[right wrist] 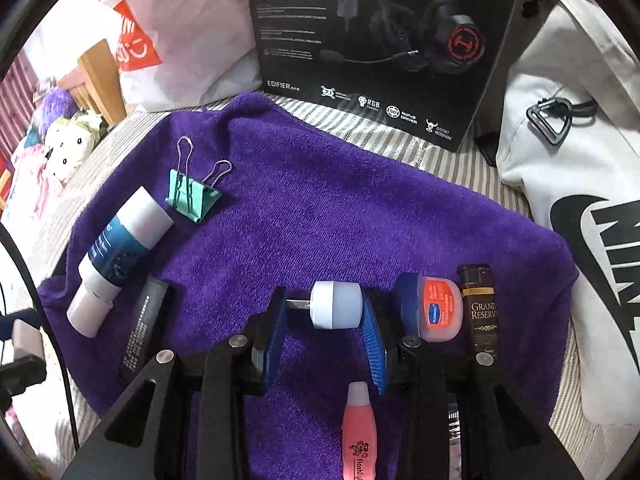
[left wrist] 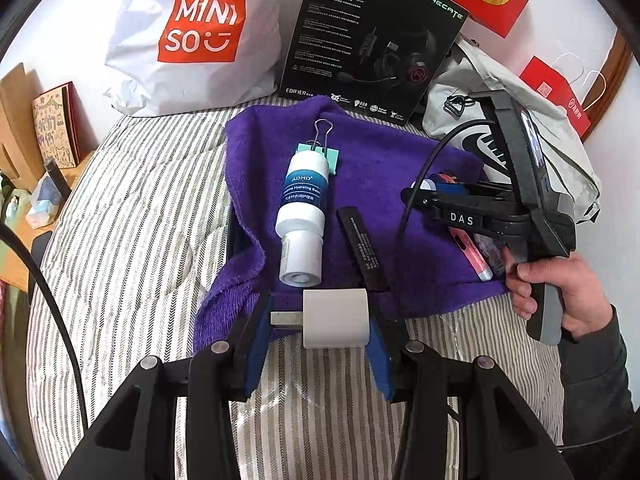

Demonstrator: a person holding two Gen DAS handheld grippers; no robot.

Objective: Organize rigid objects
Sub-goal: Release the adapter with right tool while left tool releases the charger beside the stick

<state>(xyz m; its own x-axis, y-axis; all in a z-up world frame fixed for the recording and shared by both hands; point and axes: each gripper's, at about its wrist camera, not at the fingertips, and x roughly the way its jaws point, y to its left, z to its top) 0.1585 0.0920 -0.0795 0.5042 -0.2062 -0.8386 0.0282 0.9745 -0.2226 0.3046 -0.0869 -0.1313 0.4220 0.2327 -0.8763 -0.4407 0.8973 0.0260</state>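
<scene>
My left gripper (left wrist: 320, 318) is shut on a white plug adapter (left wrist: 335, 318), held over the near edge of the purple towel (left wrist: 380, 152). My right gripper (right wrist: 325, 310) is shut on a small white plug adapter (right wrist: 337, 310) above the towel (right wrist: 320, 208). On the towel lie a white and blue balm bottle (left wrist: 302, 216), a green binder clip (left wrist: 320, 152), a black stick (left wrist: 362, 248), a pink tube (right wrist: 357, 432), a red-lidded jar (right wrist: 438, 308) and a brown lighter (right wrist: 480, 312). The right gripper (left wrist: 416, 194) shows in the left wrist view over the towel's right part.
The towel lies on a striped bed cover (left wrist: 132, 240). A MINISO bag (left wrist: 192, 32), a black headset box (left wrist: 368, 36), a white Nike bag (right wrist: 580, 184) and red bags (left wrist: 556, 96) stand behind it. A wooden shelf (left wrist: 16, 128) is at the left.
</scene>
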